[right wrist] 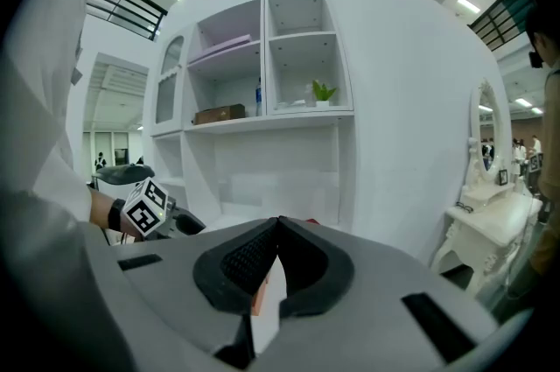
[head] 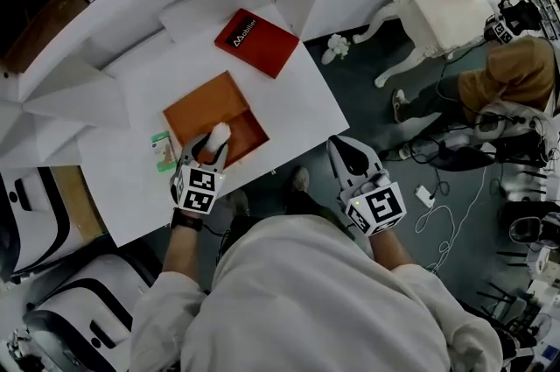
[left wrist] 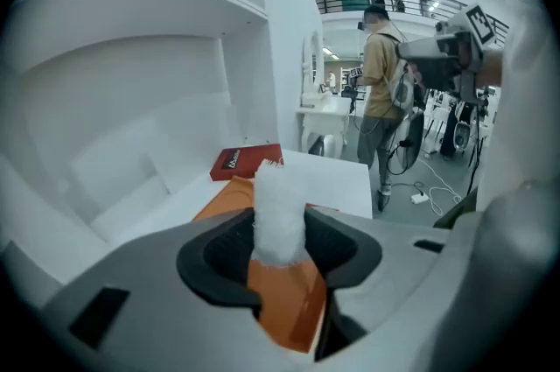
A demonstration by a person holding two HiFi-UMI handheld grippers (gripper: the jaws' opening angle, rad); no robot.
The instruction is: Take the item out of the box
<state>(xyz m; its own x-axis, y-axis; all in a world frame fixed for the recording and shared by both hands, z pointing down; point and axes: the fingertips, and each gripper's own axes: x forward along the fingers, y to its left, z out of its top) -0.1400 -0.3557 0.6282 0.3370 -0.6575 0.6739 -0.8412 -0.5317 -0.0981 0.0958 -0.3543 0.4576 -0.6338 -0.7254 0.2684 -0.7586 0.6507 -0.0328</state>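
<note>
At the left of the white tabletop [head: 114, 186], a small green thing [head: 162, 150] is lying just beside the open orange box [head: 210, 103]. The left hand-held gripper [head: 210, 150] is reaching over the box's near end and is pinching a white fluffy item [head: 218, 134] between its jaws. In its own view the item [left wrist: 278, 213] is standing upright in the grip, with the box floor [left wrist: 289, 305] showing beneath.

So the grasp is looking done. What is left is lifting the item clear of the box walls and setting it down. I cannot tell whether it is already clearing the rim.

Further right, a red lid [head: 257, 41] is lying apart from the box. The right hand-held gripper [head: 348, 153] is hanging off the tabletop's edge, jaws pressed together on nothing, taking no part.
</note>
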